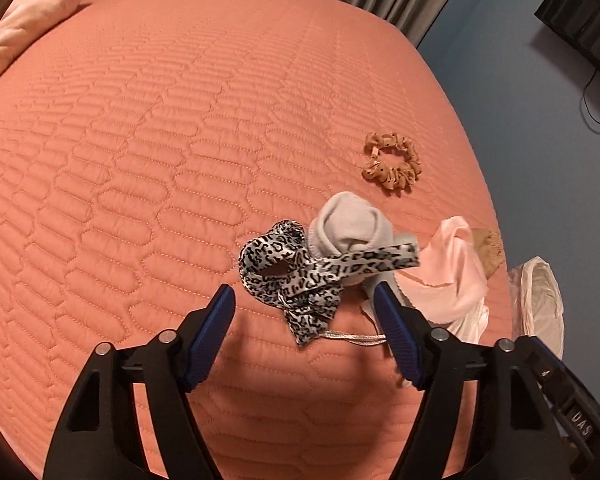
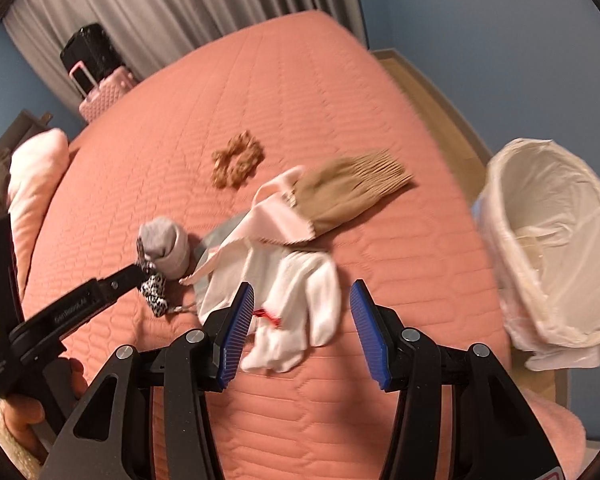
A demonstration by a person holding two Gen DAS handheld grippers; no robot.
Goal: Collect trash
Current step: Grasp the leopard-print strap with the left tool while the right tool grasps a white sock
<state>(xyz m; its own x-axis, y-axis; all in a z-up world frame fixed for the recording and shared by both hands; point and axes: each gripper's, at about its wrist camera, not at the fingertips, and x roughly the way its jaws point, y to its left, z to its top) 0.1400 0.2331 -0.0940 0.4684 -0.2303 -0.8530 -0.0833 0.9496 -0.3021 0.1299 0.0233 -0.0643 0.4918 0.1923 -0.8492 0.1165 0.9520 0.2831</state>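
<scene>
Both held wide apart and empty, the left hand-held gripper (image 1: pixel 304 312) frames the leopard-print ribbon (image 1: pixel 296 276) on the bed (image 1: pixel 140 160), while the right hand-held gripper (image 2: pixel 302 308) frames the white socks (image 2: pixel 300 312).

Both the left hand-held gripper (image 1: pixel 305 316) and right hand-held gripper (image 2: pixel 302 320) gape wide.

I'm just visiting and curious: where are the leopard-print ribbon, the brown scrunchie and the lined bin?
leopard-print ribbon (image 1: pixel 296 276): left wrist view, on its knotted middle.
brown scrunchie (image 1: pixel 392 162): left wrist view, on the ruffled ring's right side.
lined bin (image 2: pixel 548 216): right wrist view, on the white liner's inner wall.
</scene>
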